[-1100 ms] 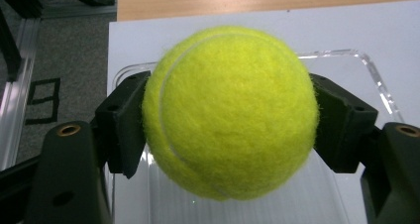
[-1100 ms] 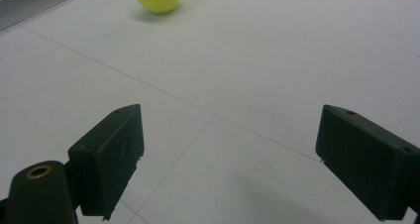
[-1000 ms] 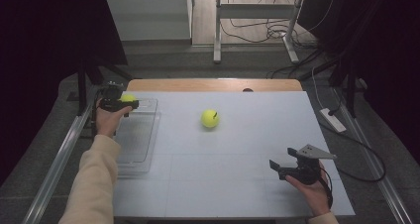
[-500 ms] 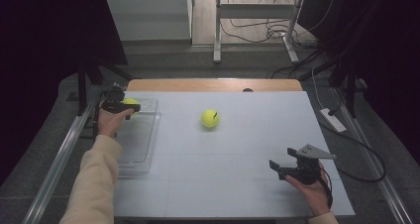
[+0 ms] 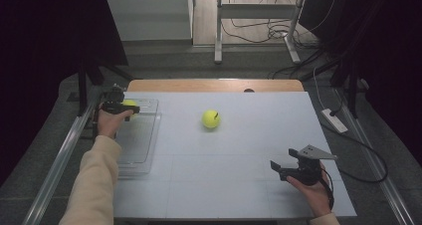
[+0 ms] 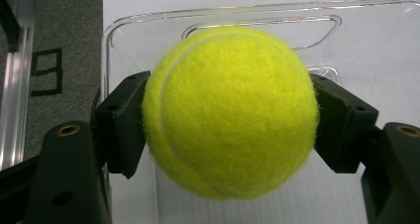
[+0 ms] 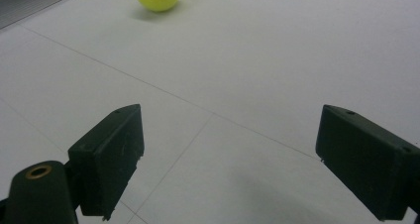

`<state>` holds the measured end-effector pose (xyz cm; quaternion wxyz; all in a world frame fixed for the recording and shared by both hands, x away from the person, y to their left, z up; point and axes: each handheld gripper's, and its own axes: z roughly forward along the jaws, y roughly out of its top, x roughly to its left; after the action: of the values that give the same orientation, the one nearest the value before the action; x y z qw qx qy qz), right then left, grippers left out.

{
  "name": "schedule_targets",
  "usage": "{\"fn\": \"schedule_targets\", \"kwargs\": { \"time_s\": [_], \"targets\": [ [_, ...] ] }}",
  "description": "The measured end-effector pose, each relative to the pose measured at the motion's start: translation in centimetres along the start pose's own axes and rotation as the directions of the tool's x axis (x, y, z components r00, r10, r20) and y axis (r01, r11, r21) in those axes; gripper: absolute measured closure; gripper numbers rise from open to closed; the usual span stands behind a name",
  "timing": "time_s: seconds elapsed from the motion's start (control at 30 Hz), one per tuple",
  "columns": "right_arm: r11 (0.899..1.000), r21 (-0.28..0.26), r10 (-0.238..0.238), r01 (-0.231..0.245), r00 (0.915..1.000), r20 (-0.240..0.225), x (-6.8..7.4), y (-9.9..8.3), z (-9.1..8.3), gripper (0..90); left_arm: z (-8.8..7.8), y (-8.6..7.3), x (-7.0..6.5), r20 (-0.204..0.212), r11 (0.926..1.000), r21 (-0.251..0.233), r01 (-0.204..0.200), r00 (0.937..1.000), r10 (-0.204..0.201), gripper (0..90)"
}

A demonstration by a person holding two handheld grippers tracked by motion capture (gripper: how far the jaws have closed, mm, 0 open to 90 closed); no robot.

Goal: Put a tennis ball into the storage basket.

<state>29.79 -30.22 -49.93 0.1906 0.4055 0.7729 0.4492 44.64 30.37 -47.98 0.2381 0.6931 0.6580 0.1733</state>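
Tennis ball over the tray

My left gripper (image 6: 230, 135) pinches a tennis ball (image 6: 230, 112) above the clear tray (image 5: 144, 135) at nine o'clock, probably for dropping in; my right gripper (image 7: 230, 169) waits wide open, empty, second ball (image 5: 211, 119) at center.

The person's left forearm, in a cream sleeve, reaches from the near left corner of the tabletop toward its far left corner. The left hand (image 5: 108, 123) holds the left gripper (image 5: 133, 107) level there, its black jaws clamped on either side of a fuzzy yellow tennis ball (image 6: 230, 112). Near the near right corner, the right hand (image 5: 312, 186) holds the right gripper (image 5: 276, 166) low, pointing toward the left edge, its jaws spread wide with nothing between them.
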Motion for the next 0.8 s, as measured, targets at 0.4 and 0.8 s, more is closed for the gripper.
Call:
{"fn": "schedule_targets", "kwargs": {
  "time_s": [0.4,0.8],
  "targets": [
    [1.0,0.002,0.0,0.0,1.0,-0.003,0.0,0.0,0.0,11.3,-0.5,0.1,-0.5,0.039,0.9994,-0.034,-0.008,0.9992,0.009,14.5],
    [1.0,-0.001,0.005,-0.005,1.0,-0.008,0.0,-0.1,0.0,11.3,-2.4,-0.4,-0.4,0.126,0.9955,-0.092,0.023,0.992,-0.011,14.0]
  ]
}}
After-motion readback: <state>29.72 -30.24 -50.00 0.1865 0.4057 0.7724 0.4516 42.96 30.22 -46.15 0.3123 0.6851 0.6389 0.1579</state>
